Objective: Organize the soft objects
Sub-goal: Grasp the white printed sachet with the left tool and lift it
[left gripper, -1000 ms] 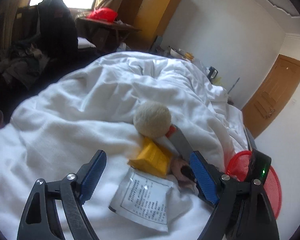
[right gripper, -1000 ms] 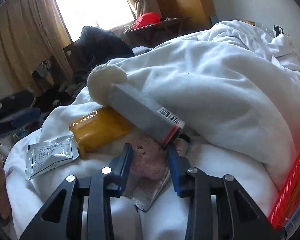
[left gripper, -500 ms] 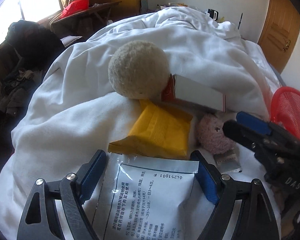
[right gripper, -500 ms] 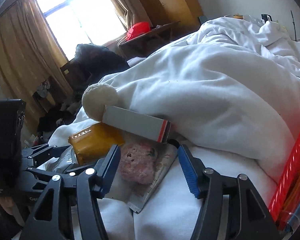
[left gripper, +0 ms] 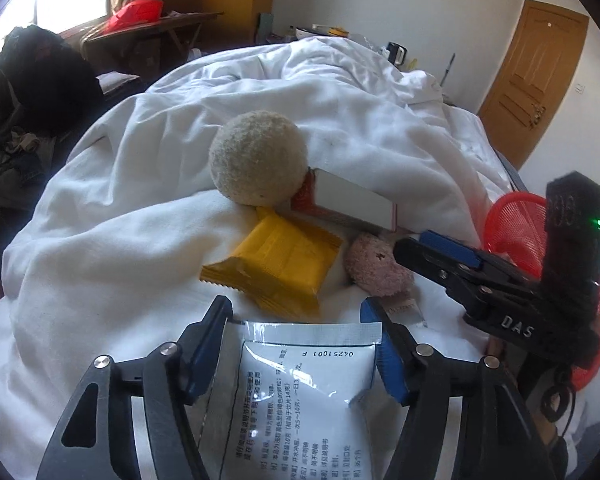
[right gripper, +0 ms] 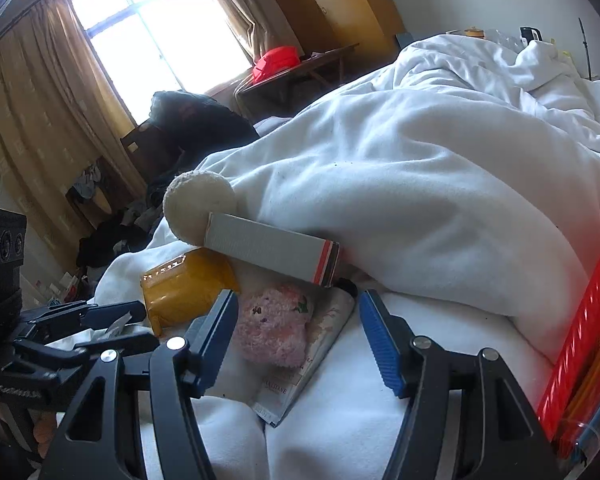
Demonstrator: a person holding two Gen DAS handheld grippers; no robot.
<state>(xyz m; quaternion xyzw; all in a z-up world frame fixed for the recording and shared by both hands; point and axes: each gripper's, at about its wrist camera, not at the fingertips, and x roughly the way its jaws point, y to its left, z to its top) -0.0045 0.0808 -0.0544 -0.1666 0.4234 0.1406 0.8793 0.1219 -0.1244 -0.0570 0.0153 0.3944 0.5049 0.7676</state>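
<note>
On the white duvet lie a cream fuzzy ball, a yellow packet, a grey box, a pink plush toy and a white printed sachet. My left gripper is open, its jaws on either side of the sachet's top edge. My right gripper is open around the pink plush, which rests on a flat tube. The right gripper also shows in the left wrist view. The ball, box and packet lie behind.
A red mesh basket stands at the right of the bed, also seen in the right wrist view. A bulging fold of duvet rises behind the objects. A dark chair with clothes, a desk and a wooden door lie beyond.
My left gripper has come down close over the sachet, its jaws now beside it. My right gripper has opened wide and let go of the pink plush.
</note>
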